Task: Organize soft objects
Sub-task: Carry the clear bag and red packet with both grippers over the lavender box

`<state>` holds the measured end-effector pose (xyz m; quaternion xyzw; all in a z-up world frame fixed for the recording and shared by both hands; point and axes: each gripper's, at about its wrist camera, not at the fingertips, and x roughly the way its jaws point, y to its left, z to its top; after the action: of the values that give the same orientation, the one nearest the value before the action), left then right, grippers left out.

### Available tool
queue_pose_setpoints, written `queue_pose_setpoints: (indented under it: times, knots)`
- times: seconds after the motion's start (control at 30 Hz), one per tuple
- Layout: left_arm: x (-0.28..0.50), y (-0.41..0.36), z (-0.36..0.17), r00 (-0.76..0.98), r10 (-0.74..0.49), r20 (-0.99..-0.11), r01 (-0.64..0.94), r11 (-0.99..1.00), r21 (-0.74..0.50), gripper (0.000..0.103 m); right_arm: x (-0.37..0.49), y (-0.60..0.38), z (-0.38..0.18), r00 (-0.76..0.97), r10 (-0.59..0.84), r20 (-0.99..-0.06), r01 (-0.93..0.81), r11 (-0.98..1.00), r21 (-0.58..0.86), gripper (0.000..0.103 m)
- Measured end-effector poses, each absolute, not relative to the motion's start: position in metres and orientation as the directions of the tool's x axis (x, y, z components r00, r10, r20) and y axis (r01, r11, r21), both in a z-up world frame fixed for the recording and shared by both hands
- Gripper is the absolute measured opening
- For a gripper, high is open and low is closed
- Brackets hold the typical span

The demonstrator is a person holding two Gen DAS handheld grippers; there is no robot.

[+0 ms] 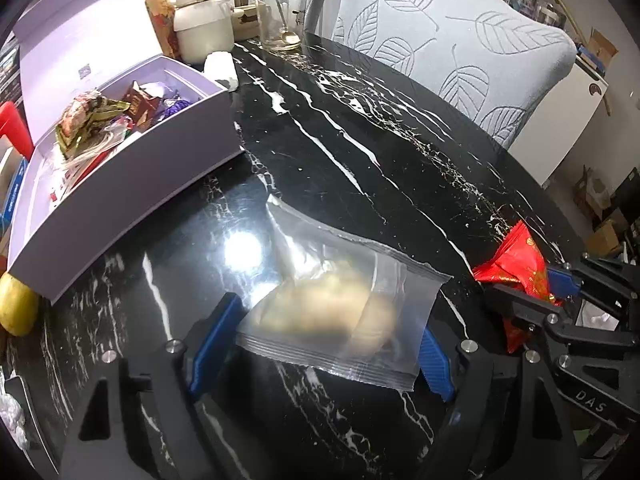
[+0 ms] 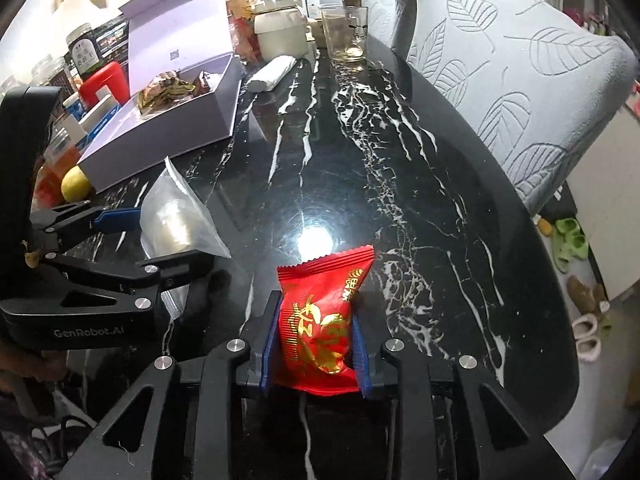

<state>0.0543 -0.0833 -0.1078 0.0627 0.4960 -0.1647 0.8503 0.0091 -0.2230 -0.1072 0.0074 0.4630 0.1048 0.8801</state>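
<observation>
My left gripper (image 1: 320, 344) is shut on a clear zip bag (image 1: 340, 300) with a pale soft bun inside, held just above the black marble table (image 1: 360, 152). My right gripper (image 2: 316, 344) is shut on a red snack packet (image 2: 320, 320) with gold print, also just above the table. The red packet (image 1: 520, 272) and right gripper show at the right of the left wrist view. The zip bag (image 2: 176, 220) and left gripper (image 2: 132, 240) show at the left of the right wrist view. An open lavender box (image 1: 132, 168) with several wrapped snacks stands to the left.
A yellow fruit (image 1: 16, 308) lies by the box's near corner. A glass with a spoon (image 1: 280, 20), a white pot (image 1: 204, 20) and a white roll (image 1: 220, 68) stand at the table's far end. Leaf-patterned chairs (image 1: 460, 40) line the right side.
</observation>
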Motion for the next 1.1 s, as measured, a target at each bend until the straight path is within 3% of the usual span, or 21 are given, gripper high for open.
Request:
queue_pose_setpoints:
  times: [0.4, 1.1]
  knots:
    - [0.036, -0.048, -0.092, 0.496, -0.198, -0.845, 0.253, 0.964, -0.077, 0.081, 0.003, -0.199, -0.096, 0.544, 0.282, -0.79, -0.253, 0.953, 0.165, 0.03]
    - [-0.024, 0.079, -0.055, 0.613, -0.029, -0.79, -0.068, 0.994, -0.09, 0.081, 0.0, -0.082, -0.076, 0.435, 0.518, -0.736, -0.557, 0.798, 0.232, 0.03]
